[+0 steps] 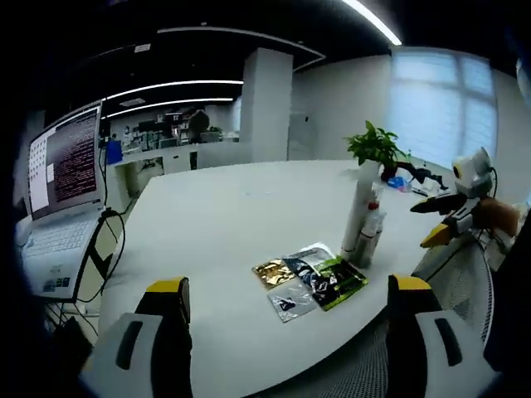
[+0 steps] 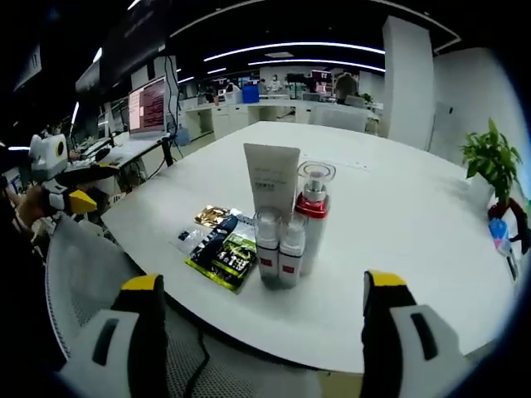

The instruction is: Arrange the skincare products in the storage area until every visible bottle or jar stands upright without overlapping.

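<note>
Both the left gripper and right gripper hang wide and empty. The white tube, red-collared pump bottle and two small bottles all stand upright, clustered mid white counter. Looks basically done; maybe just space them.

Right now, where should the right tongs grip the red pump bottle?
Probably the clear cap and neck of the red pump bottle, from above or from its open right side: it stands upright with the white tube behind and two small bottles crowding its left.
</note>
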{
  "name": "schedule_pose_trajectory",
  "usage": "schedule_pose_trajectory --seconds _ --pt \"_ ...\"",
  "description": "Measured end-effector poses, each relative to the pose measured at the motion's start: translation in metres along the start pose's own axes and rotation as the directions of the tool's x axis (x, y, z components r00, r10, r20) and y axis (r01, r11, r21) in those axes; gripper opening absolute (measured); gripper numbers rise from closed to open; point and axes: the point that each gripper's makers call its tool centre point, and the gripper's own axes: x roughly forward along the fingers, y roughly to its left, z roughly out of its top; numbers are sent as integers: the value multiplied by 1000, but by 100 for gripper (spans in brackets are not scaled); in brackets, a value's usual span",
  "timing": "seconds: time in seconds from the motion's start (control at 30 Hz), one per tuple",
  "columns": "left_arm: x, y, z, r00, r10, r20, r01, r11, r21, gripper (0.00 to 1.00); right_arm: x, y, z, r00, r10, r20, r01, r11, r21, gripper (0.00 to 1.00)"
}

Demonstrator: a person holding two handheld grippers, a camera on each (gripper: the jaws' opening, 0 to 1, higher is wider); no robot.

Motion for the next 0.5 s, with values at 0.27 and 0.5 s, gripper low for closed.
schedule_pose_trajectory --seconds 0.27,0.5 --pt "6 -2 -11 998 -7 -67 10 999 36 97 -1 -2 -7 999 -15 41 12 997 70 100" --pt "9 -7 -11 999 -10 -52 11 1000 20 97 0 -5 -3 997 -22 74 16 997 82 100"
